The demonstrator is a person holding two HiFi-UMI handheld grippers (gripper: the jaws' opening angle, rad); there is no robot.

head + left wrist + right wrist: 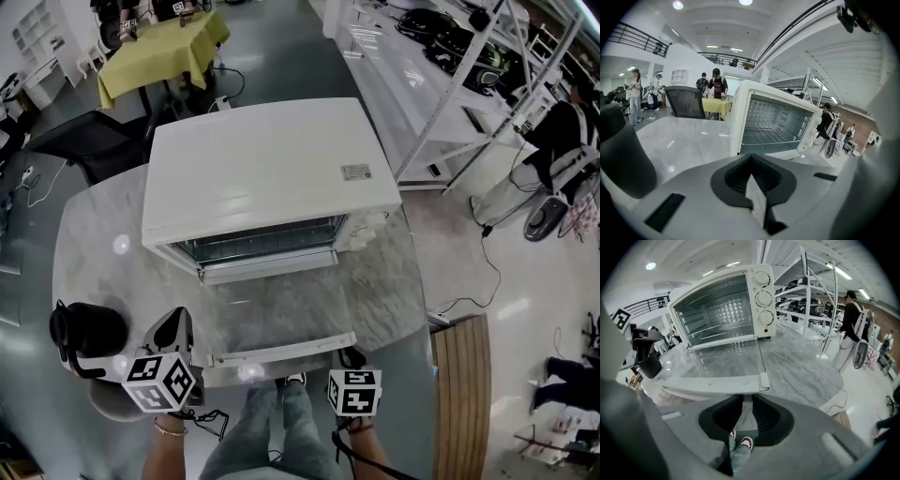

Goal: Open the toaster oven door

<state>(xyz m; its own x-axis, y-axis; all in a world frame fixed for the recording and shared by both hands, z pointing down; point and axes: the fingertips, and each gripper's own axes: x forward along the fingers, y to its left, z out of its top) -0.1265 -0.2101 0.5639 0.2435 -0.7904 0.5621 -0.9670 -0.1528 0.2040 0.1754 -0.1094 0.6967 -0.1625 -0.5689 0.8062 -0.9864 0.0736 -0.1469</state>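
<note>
Hovering below lowered door (pixel 723 363) edge, right fingers (pixel 762 413) barely apart, empty; left fingers (pixel 736 176) together, empty.

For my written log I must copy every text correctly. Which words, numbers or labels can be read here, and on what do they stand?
No text can be read.
Label on the toaster oven top: too small to read.
Marks round its knobs: blurred.
Square markers on the cubes: patterns only, no letters.
</note>
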